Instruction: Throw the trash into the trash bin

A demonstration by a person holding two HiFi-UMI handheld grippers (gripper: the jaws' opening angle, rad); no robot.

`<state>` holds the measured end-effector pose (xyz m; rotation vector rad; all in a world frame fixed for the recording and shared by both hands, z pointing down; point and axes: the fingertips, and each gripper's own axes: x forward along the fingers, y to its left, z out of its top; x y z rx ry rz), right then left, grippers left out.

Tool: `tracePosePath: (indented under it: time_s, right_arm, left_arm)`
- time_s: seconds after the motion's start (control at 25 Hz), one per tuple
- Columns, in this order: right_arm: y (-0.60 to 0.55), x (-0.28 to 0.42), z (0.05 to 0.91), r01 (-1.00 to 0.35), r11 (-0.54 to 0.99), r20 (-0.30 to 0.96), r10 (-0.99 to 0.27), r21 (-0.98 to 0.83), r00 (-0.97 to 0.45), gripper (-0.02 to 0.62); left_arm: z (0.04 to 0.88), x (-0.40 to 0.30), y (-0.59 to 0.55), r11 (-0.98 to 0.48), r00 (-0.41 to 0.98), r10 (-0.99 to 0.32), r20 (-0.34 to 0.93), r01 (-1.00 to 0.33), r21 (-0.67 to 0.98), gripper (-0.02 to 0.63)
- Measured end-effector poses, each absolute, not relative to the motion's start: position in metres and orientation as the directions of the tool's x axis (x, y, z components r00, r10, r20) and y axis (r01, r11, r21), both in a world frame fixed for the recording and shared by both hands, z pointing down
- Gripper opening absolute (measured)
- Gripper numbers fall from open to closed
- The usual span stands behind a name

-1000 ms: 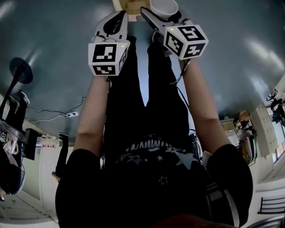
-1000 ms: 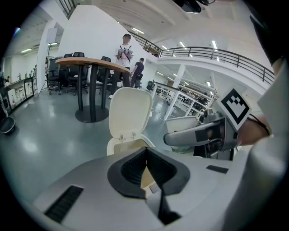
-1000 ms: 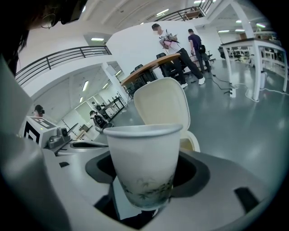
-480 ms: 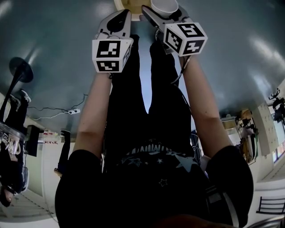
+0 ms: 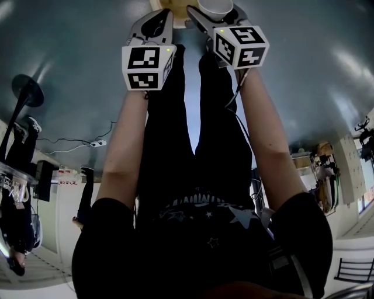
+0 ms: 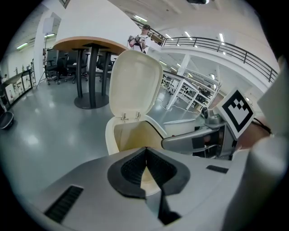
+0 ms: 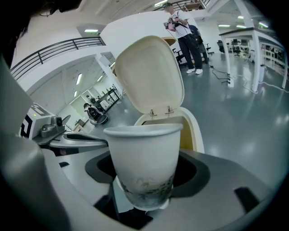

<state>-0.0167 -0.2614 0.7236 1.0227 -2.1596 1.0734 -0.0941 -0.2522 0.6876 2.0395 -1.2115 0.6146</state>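
Note:
A white paper cup stands upright between the jaws of my right gripper, which is shut on its lower part; the head view shows the cup at the top edge. Just beyond it is the cream trash bin with its lid flipped up and its mouth open. My left gripper is shut with nothing in it, its pads touching, and the bin with its raised lid lies straight ahead. Both grippers sit side by side over the bin, the left gripper beside the right gripper.
A round table on dark legs stands behind the bin. Two people stand farther back on the grey floor. A cable and power strip lie on the floor at the left. My legs are below the grippers.
Both grippers have sunk toward the bin, sliding a little up the head view. The cup stays in the right gripper; the left stays shut.

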Motion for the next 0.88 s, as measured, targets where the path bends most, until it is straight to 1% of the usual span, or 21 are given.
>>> tracePosePath:
  time_s: [0.28, 0.44, 0.56, 0.76, 0.88]
  right_arm:
    - [-0.266, -0.024, 0.745, -0.811, 0.388, 0.723, -0.385, -0.438, -0.574, 0.324]
    - [-0.272, -0.024, 0.747, -0.834, 0.394, 0.730, -0.422, -0.386, -0.538, 0.324]
    - [-0.275, -0.020, 0.744, -0.840, 0.384, 0.734, -0.425, -0.384, -0.529, 0.325]
    - [-0.273, -0.021, 0.748, -0.842, 0.376, 0.737, -0.424, -0.386, -0.527, 0.363]
    - [-0.271, -0.021, 0.748, -0.842, 0.381, 0.739, -0.421, -0.383, -0.526, 0.367]
  left_arm:
    - [0.705, -0.093, -0.253, -0.330, 0.465, -0.549, 0.695, -0.884, 0.331, 0.012]
    - [0.706, -0.095, -0.255, -0.332, 0.467, -0.544, 0.697, -0.883, 0.333, 0.012]
    - [0.702, -0.092, -0.257, -0.337, 0.466, -0.542, 0.700, -0.883, 0.327, 0.012]
    - [0.707, -0.094, -0.255, -0.335, 0.465, -0.538, 0.703, -0.883, 0.328, 0.012]
    - [0.706, -0.094, -0.254, -0.340, 0.465, -0.541, 0.701, -0.883, 0.324, 0.012]
